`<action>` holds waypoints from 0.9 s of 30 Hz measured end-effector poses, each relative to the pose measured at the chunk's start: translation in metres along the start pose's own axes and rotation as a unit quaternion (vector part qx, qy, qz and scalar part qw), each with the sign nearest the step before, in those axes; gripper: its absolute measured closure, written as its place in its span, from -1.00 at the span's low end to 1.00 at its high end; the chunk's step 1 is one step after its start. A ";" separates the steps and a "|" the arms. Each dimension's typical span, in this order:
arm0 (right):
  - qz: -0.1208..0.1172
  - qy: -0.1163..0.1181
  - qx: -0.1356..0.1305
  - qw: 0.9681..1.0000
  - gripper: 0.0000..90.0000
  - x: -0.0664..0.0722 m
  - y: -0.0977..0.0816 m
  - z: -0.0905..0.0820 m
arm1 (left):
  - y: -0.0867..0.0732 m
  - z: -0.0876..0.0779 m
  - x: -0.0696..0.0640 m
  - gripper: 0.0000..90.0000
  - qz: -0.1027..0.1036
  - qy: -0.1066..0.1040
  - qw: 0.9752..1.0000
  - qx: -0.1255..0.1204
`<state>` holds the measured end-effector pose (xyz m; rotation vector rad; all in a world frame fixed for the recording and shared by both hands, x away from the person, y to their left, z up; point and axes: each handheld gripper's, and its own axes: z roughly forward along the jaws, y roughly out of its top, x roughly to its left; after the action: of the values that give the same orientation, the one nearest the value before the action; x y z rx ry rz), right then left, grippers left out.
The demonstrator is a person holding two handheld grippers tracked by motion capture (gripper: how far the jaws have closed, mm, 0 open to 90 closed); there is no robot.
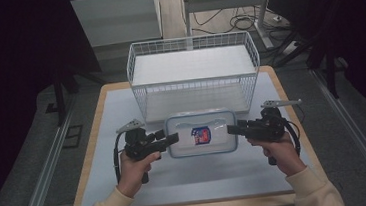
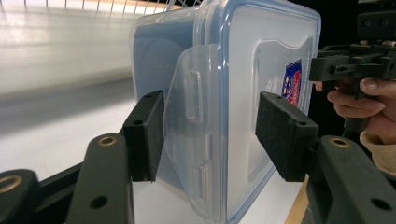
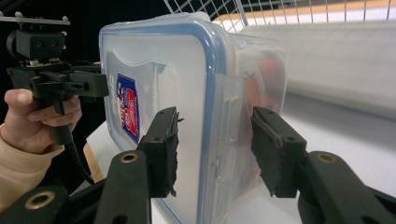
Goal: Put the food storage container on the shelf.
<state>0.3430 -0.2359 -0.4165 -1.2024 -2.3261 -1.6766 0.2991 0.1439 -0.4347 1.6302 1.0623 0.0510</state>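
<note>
Centrally on the pale tabletop [image 1: 121,113] lies a clear plastic container [image 1: 202,133] with a blue-edged snap lid and a red-and-blue label [image 1: 201,135] on top, just near of a white wire basket [image 1: 193,72] that stands at the far side. From the left, the left claw [image 1: 173,139] reaches the container's left end; its own view shows the two padded jaws spread apart on either side of that end's latch flap [image 2: 189,135], one pad beside the lid face and the other beside the body, neither pressed in (whether the pads touch the plastic cannot be told). From the right, the right claw [image 1: 232,129] meets the opposite end in the same manner, jaws parted around the edge, gripping nothing firmly. Each claw is held in a hand, the left hand [image 1: 135,168] and right hand [image 1: 280,152] coming in from the near edge in cream sleeves.
</note>
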 end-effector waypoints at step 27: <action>-0.023 0.004 -0.030 0.999 0.16 0.010 0.059 -0.011 | 0.064 -0.012 -0.008 0.00 0.026 -0.003 0.999 -0.036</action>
<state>0.3667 -0.2320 -0.3605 -1.1584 -2.3334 -1.7745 0.3264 0.1503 -0.3750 1.5924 1.0028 0.1184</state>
